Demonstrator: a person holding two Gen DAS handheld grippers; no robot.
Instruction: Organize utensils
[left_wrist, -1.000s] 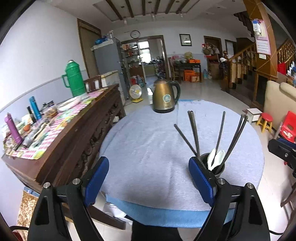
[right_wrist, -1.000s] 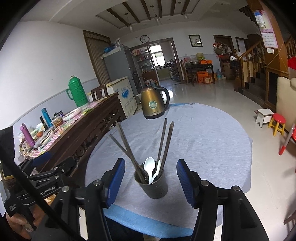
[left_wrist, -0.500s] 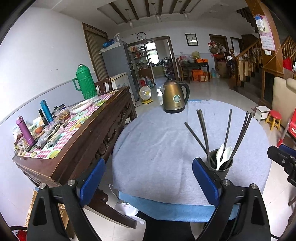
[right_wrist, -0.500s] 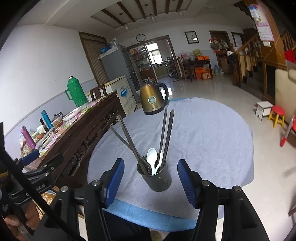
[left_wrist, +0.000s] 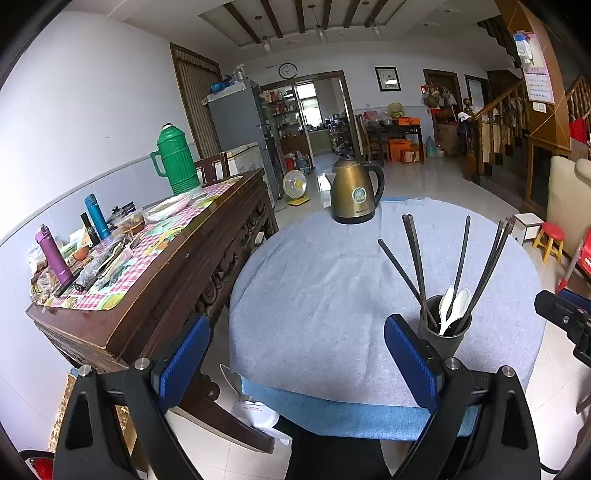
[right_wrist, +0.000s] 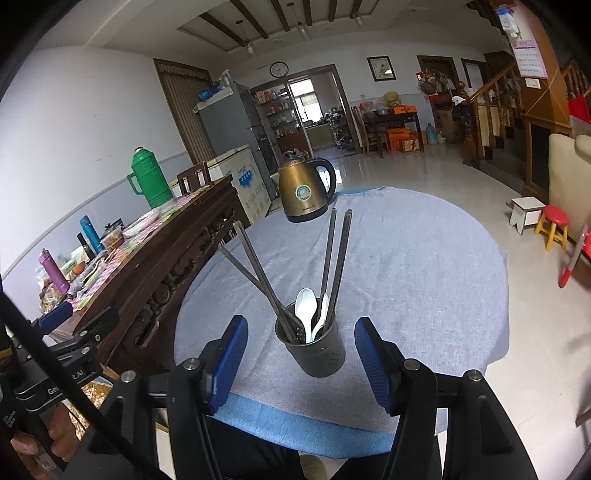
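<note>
Round table (right_wrist: 424, 258) with grey cloth, kettle (right_wrist: 303, 192) at the far edge. Utensil holder (right_wrist: 320, 352) stands near your edge, already loaded with dark chopsticks (right_wrist: 338, 258) and white spoons (right_wrist: 306, 308); task looks about done. Risk: the holder is close to the edge with tall chopsticks fanned out, so one nudge from a pad could tip it or flick sticks out. Your right gripper (right_wrist: 297, 363) frames the holder, jaws moderately apart, pads clear of it, holding nothing. Your left gripper (left_wrist: 297, 363) has just been opening, now wide, empty; holder sits beyond its right pad.
</note>
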